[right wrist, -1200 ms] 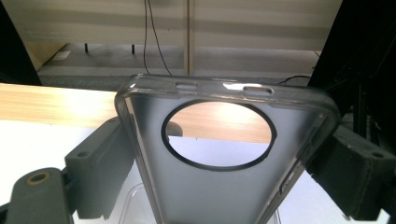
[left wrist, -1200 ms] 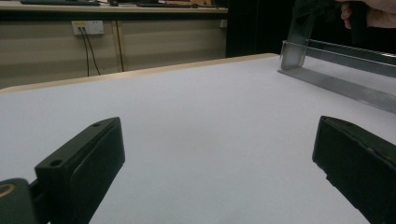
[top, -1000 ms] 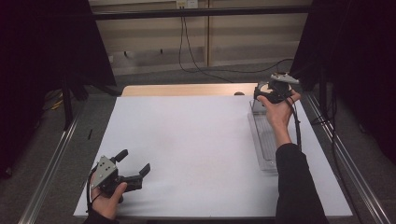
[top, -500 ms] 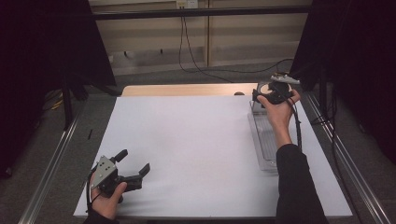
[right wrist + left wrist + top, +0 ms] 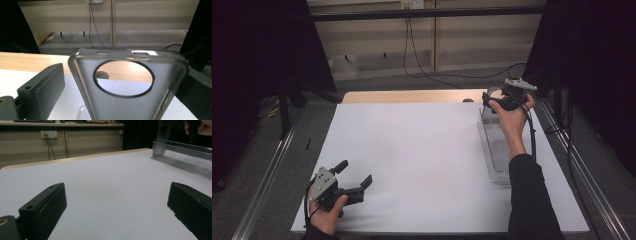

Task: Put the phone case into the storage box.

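A translucent grey phone case with a round camera hole stands upright between the jaws of my right gripper. The jaws are spread wide and a small gap shows beside the left one, so this gripper is open. From the high view my right gripper hovers over the far end of a clear plastic tray. My left gripper rests open near the front left of the white table, nothing between its jaws. The left gripper view shows the case upright at the tray's end.
A wooden strip runs along the table's far edge, with a round cable hole in it. Metal rails flank the table on both sides. Cables hang down the back wall. Dark curtains stand at both sides.
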Available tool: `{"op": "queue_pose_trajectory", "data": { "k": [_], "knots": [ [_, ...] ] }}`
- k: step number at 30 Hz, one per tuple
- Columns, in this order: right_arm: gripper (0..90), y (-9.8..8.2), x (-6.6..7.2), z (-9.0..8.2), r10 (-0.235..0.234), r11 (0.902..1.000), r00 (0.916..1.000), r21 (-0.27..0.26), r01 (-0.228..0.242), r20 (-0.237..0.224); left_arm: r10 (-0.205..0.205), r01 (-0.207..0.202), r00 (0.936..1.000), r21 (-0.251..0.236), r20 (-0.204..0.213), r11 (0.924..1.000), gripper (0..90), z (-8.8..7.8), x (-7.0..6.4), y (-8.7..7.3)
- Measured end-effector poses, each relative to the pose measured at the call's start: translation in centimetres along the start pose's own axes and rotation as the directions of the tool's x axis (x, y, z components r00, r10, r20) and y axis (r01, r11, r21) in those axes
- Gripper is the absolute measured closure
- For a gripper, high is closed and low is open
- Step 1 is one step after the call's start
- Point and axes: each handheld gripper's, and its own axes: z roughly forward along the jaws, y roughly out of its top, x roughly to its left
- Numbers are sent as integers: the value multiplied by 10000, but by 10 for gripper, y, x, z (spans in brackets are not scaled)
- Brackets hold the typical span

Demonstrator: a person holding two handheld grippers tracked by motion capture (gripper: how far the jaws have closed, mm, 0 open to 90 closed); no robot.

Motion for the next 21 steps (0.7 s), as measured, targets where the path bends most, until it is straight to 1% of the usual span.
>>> {"op": "queue_pose_trajectory", "data": {
  "k": [2, 4, 5, 6, 9, 11, 13, 17, 21],
  "knots": [
    [5, 1, 0, 0, 7, 10000, 10000, -69, -7, -78, -24, 24, 10000, 0, 1, 10000, 22, 0, 0, 0],
    [25, 2, 0, -1, -40, 9998, 10000, -206, 39, -80, 20, -20, 10000, 14, -2, 10000, 23, 0, 0, 0],
    [22, 2, 0, -1, -76, 9996, 10000, -258, 75, -42, 8, -8, 10000, 29, -25, 10000, 24, 1, 0, 0],
    [19, 2, 0, -1, -43, 9994, 10000, -344, 41, -76, 2, -2, 10000, 31, 30, 10000, 24, 1, 0, 0],
    [19, 3, 0, -2, -5, 9990, 9999, -438, 1, -107, -12, 12, 10000, 36, 9, 10000, 24, 1, -1, 0],
    [14, 4, -1, -2, 29, 9982, 9999, -591, -37, -131, 11, -11, 10000, 34, 13, 10000, 25, 1, 0, 0],
    [11, 5, -1, -3, 32, 9976, 9997, -685, -49, -247, -15, 15, 10000, 42, -5, 10000, 24, 1, 0, 0],
    [15, 6, -2, -3, 56, 9974, 9997, -724, -74, -245, 8, -8, 10000, 60, -3, 10000, 24, 1, 0, 0],
    [19, 8, -2, -5, -9, 9957, 9997, -930, -12, -225, -26, 27, 10000, 74, -44, 10000, 25, 1, 0, -1]
  ]
}}
